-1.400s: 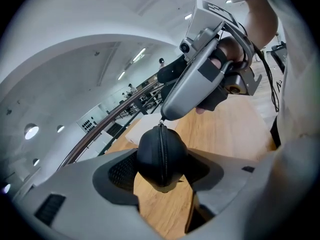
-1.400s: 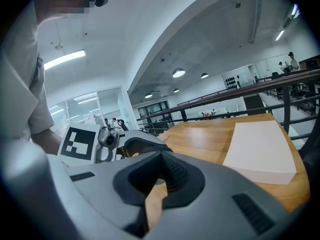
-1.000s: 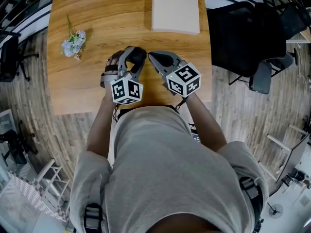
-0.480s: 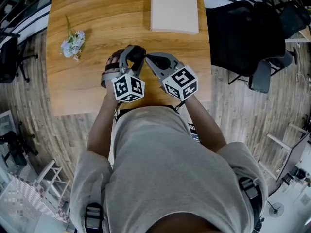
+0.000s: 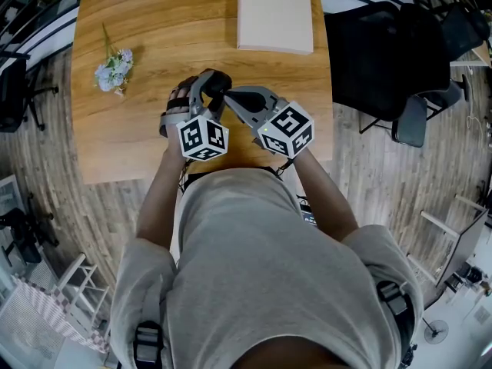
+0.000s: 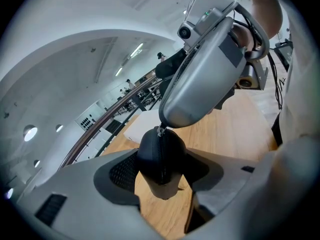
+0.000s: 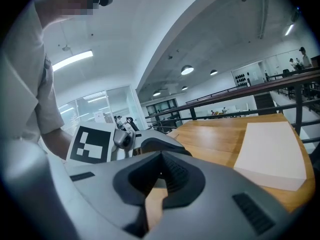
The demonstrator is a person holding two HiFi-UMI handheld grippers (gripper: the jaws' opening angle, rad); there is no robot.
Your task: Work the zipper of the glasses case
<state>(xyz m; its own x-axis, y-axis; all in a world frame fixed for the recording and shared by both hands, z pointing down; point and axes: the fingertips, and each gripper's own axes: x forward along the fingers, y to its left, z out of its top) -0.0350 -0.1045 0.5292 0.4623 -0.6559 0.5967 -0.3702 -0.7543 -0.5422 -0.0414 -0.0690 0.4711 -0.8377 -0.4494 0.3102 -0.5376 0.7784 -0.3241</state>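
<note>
Above tabletop's (image 5: 154, 21) near edge, middle open: left tongs (image 5: 209, 83) grasp upright glasses case (image 6: 160, 156); right tongs (image 5: 231, 94) clenched on zipper pull (image 6: 160, 131).

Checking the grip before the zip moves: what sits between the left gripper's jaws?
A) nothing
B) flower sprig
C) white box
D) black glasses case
D: the left gripper view shows the black glasses case clamped between the pads of the left gripper, with the right gripper pinching the zipper pull.

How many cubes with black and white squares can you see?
2. The left cube and the right cube sit side by side over the table. None looks hidden.
</note>
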